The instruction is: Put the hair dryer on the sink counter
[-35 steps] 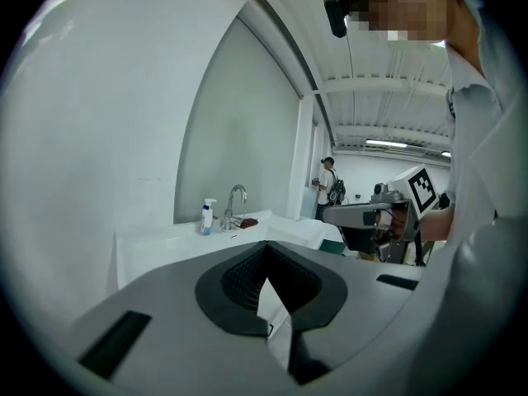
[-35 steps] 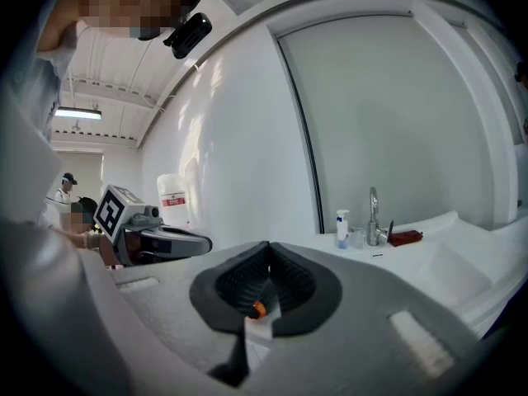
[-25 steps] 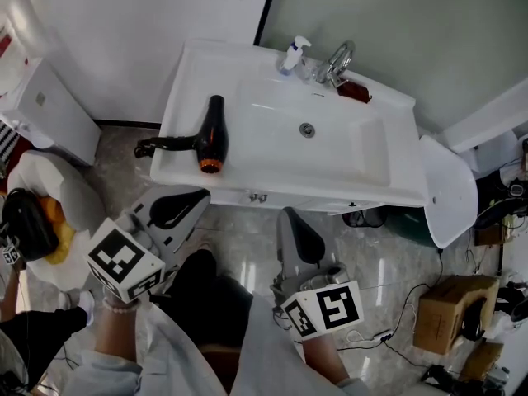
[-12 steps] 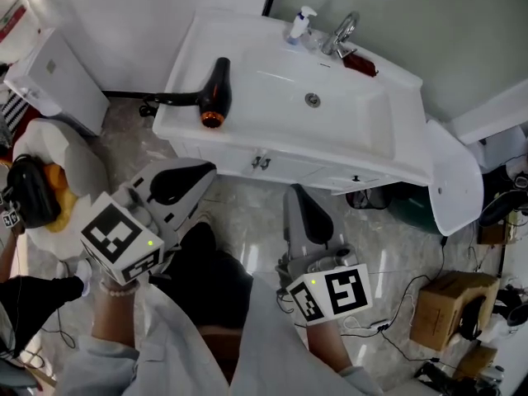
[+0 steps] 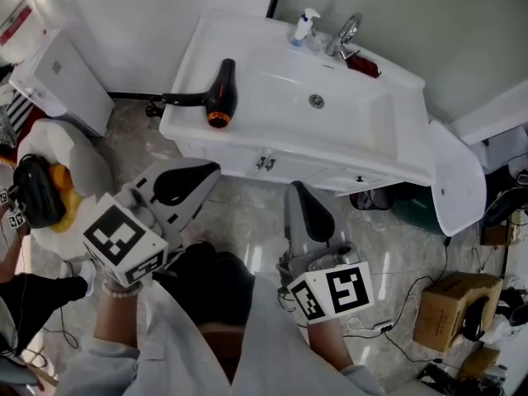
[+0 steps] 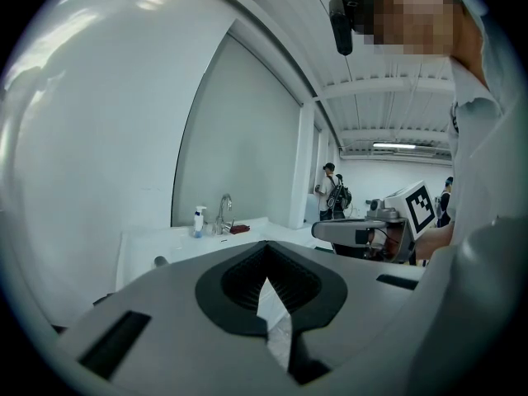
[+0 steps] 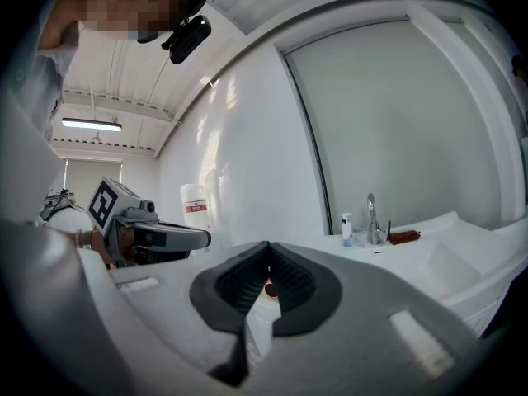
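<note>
Black plastic hair dryer point(image 5: 216, 101) with an orange mouth on the nozzle is already lying on its side on the glossy white sink tabletop point(image 5: 191, 68). It sits on the flat strip at 9 o'clock of the sunken basin point(image 5: 318, 110). The nozzle points toward 6 o'clock, at the front edge, and the handle runs out toward 9 o'clock, with its end about at the side edge of the tabletop. Nothing's touching it. Up at 12 o'clock of the basin there's a curved chrome tap point(image 5: 343, 33). A small white pump bottle with a blue label point(image 5: 303, 26) is just beside the tap at 9 o'clock. A flat dark red thing point(image 5: 364, 64) is on the other side, and I can't tell what it is. Both tools hang over the pale marbled floor point(image 5: 247, 229) at 6 o'clock of the tabletop, well apart from the dryer and aimed roughly toward 12. The grey left gripper point(image 5: 200, 176) has its jaws pressed together at the tips with nothing between the black ribbed pads. The grey right gripper point(image 5: 297, 200) looks the same, jaws together and empty. In the right gripper view you can just see the dryer's orange mouth through the little gap behind the tips, but that's far off on the tabletop, not in the grip. The two are side by side, with the left at 9 o'clock of the right. Off at 4 o'clock on the floor there's a brown cardboard box point(image 5: 450, 312).
</note>
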### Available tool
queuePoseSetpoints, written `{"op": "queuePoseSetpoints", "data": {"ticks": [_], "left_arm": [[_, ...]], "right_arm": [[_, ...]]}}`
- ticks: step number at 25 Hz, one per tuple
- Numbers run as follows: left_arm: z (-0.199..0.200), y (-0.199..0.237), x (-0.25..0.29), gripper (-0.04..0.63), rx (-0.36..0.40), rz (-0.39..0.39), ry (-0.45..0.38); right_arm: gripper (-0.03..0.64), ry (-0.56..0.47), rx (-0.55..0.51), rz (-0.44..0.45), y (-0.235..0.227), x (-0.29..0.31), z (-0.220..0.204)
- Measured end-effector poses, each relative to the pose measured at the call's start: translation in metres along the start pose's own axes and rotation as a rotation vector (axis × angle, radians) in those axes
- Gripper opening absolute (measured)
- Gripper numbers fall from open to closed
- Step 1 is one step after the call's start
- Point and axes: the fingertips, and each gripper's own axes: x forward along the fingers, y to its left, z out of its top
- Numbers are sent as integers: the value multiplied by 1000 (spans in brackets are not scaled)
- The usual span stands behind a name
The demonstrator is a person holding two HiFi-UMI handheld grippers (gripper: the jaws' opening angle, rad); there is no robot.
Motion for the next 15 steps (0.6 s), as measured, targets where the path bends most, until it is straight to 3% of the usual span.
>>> {"op": "queuePoseSetpoints", "data": {"ticks": [9,15], "left_arm": [[7,18,-2,3,29,-38,6],[15,29,-9,3,5,-77,-10]], "right_arm": [[-3,-10,-4,-38,5,22,9],[-3,-15,-3,-59,15,33,14]]}}
